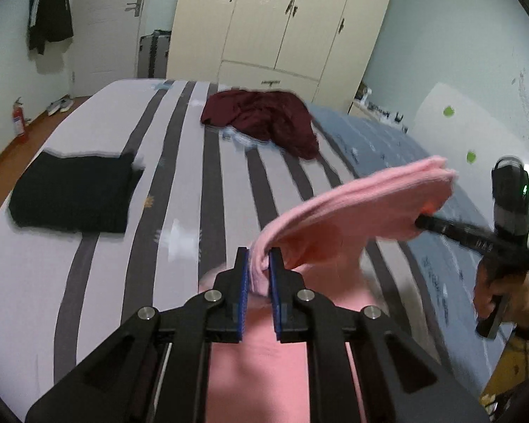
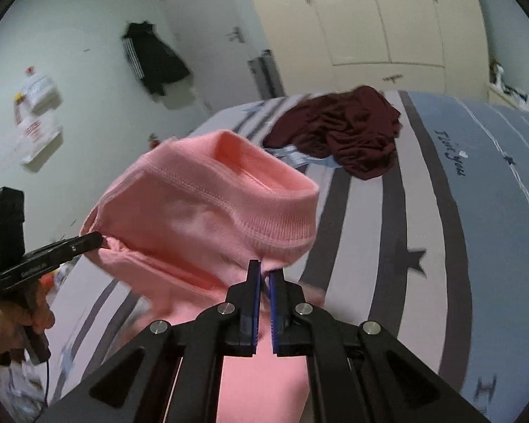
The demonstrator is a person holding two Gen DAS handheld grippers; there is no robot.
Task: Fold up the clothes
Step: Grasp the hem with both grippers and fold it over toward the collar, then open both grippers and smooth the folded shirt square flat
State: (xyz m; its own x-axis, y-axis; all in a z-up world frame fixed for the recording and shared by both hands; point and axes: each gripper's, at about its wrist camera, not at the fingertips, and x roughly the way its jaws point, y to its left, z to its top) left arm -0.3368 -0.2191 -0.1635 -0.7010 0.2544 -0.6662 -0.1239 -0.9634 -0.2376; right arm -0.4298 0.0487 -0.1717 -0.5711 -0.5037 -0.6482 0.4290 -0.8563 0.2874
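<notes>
Blue-padded jaws of my left black two-finger gripper (image 1: pixel 258 264) pinch a bunched edge of the soft pink knit garment (image 1: pixel 356 204), and the matching right black two-finger gripper (image 2: pixel 262 278) is clamped on another part of the same hem; I hold it at two points so the cloth hangs spread between them, off the bed, ready, as I judge it, to be laid flat for folding; the pink fabric looks thick and fleecy, with a ribbed band and a line of stitching along its rim, sagging in a loose open loop; below lies the grey-and-white striped cotton bedsheet (image 1: pixel 88 123), smooth and printed with small stars; on it, well apart, a neatly squared black folded garment (image 1: pixel 74 194) rests at the left, apparently already finished; farther off a crumpled maroon garment (image 1: pixel 264 120) sits in a wrinkled heap over a scrap of pale blue cloth (image 1: pixel 238 137), seemingly awaiting its turn; cream wardrobe doors (image 1: pixel 285 17) stand behind.
</notes>
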